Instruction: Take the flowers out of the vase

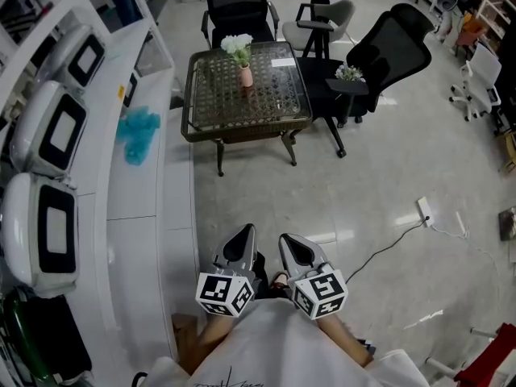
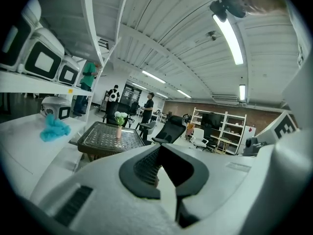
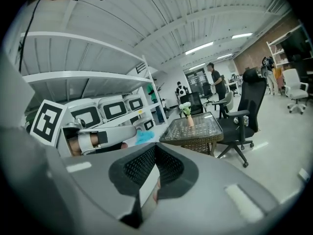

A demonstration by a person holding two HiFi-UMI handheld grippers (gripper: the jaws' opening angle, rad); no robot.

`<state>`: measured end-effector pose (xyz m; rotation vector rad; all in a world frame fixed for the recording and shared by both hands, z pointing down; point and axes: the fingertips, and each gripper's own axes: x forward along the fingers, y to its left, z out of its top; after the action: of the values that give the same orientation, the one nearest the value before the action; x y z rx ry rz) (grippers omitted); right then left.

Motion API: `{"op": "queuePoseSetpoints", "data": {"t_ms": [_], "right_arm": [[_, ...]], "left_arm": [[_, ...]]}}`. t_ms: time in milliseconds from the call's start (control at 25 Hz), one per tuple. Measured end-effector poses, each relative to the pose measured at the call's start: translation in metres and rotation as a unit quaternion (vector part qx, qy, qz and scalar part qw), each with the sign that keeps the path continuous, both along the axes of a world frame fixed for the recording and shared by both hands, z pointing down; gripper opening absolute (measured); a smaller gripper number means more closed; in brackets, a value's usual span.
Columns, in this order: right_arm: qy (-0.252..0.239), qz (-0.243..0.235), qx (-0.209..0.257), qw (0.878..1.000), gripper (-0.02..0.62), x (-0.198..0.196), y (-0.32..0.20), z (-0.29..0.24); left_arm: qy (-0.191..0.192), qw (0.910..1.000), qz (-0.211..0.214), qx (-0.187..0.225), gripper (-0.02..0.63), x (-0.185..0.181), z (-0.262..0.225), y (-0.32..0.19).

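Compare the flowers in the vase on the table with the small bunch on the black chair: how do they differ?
The flowers in the vase stand upright in a pink vase on the table. The bunch on the chair rests on the seat of the black chair and is not in any holder. The flowers in the vase form the larger cluster, while the bunch on the chair looks smaller. Both are whitish with some green.
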<state>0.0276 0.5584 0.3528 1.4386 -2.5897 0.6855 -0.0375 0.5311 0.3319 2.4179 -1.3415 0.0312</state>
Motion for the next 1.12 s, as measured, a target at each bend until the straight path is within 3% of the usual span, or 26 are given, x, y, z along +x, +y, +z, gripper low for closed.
{"op": "queuePoseSetpoints", "data": {"t_ms": [1120], "right_arm": [[0.020,-0.011,-0.042,0.999,0.006,-0.035,-0.126,0.020]], "left_arm": [[0.015,0.9993,0.002,-0.034,0.005,-0.032,0.009,-0.130]]}}
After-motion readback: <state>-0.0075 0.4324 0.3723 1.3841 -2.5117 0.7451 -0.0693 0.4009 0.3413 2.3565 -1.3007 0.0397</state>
